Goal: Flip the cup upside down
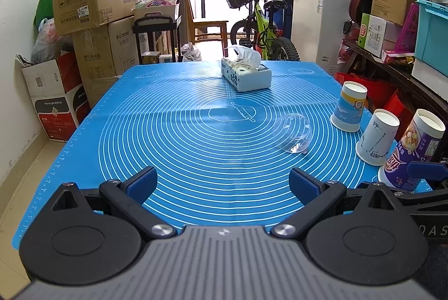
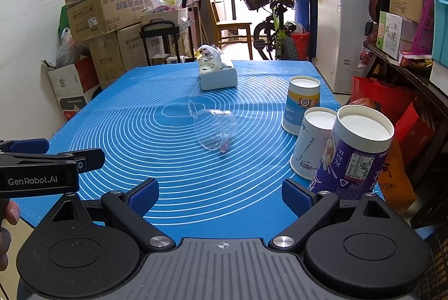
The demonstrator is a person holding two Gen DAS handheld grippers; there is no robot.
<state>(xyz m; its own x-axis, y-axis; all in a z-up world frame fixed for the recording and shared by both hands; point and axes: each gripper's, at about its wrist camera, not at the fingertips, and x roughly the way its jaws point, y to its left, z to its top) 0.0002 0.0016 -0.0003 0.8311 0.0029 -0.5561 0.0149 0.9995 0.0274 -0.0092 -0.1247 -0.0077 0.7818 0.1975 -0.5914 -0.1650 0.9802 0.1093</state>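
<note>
A clear plastic cup (image 1: pixel 292 133) lies on its side on the blue mat (image 1: pixel 179 132); it also shows in the right wrist view (image 2: pixel 214 132). Three paper cups stand upside down along the mat's right edge: a blue and yellow one (image 1: pixel 348 111) (image 2: pixel 302 104), a white one (image 1: pixel 376 140) (image 2: pixel 315 143) and a purple one (image 1: pixel 411 151) (image 2: pixel 354 157). My left gripper (image 1: pixel 222 184) is open and empty, low over the mat's near edge. My right gripper (image 2: pixel 219 197) is open and empty, just left of the purple cup.
A tissue box (image 1: pixel 246 74) sits at the mat's far middle. Cardboard boxes (image 1: pixel 95 3) are stacked at the left, a green bicycle (image 1: pixel 263 23) and a white freezer (image 1: pixel 316 20) beyond the table, and shelves with bins (image 1: pixel 431 31) at the right.
</note>
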